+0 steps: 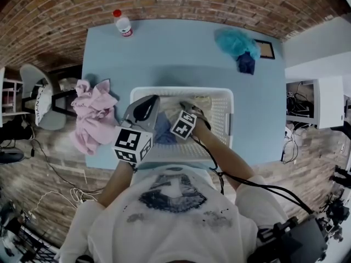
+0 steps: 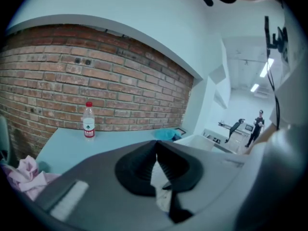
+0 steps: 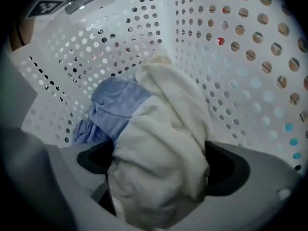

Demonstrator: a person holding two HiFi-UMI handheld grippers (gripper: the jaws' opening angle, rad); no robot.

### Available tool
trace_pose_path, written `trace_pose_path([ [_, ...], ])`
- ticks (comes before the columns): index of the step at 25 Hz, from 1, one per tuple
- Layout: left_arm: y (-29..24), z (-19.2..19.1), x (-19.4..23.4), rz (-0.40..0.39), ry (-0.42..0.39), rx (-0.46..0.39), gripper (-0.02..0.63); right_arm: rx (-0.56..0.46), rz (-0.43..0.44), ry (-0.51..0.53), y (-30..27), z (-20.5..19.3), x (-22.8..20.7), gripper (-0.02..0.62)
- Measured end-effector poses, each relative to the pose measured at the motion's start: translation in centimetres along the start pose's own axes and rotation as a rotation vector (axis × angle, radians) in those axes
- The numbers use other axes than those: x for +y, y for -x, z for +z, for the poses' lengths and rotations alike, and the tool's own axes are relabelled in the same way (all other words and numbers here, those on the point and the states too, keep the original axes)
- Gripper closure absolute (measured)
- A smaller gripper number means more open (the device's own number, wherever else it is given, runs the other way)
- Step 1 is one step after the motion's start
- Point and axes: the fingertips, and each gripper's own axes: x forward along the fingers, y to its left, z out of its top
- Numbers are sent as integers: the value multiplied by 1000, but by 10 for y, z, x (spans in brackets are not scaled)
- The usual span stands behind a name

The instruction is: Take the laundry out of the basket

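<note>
A white perforated laundry basket (image 1: pixel 181 90) stands on the light blue table (image 1: pixel 164 53), at its near edge. A cream cloth (image 3: pixel 163 143) and a pale blue cloth (image 3: pixel 118 105) lie inside, against the basket wall (image 3: pixel 231 47). My right gripper (image 1: pixel 192 106) points steeply down into the basket. In the right gripper view its jaws stand wide apart, and the cream cloth bulges up between them at the right gripper (image 3: pixel 161 165). My left gripper (image 1: pixel 149 101) hovers over the basket's left part. In the left gripper view the left gripper (image 2: pixel 156 146) is shut and holds nothing.
A heap of pink laundry (image 1: pixel 92 116) lies on the table left of the basket. At the far right are a teal cloth (image 1: pixel 236 41), a dark blue cloth (image 1: pixel 246 63) and a small frame (image 1: pixel 266 49). A water bottle (image 1: pixel 123 23) stands at the far left edge.
</note>
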Motion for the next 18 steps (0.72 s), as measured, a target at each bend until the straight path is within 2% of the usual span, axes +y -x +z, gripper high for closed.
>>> trace_pose_path([
  [3,3,0,1,-2,21,-5,614,15,8,25,2,0,2,55],
  [7,7,1,2,0,36,-15,614,29,26,54,6,1,11,186],
  [9,9,1,2,3,37,-17,614,31,46,64,6,2,19,286],
  [10,10,0,2,4,38,-18,614,31,55,67,6,3,22,314],
  [15,16,0,6,20,33,-16,614,36,87,59,8,4,28,408],
  [18,19,-1,5,34,26,-13,614,37,93,56,10,2,29,422],
])
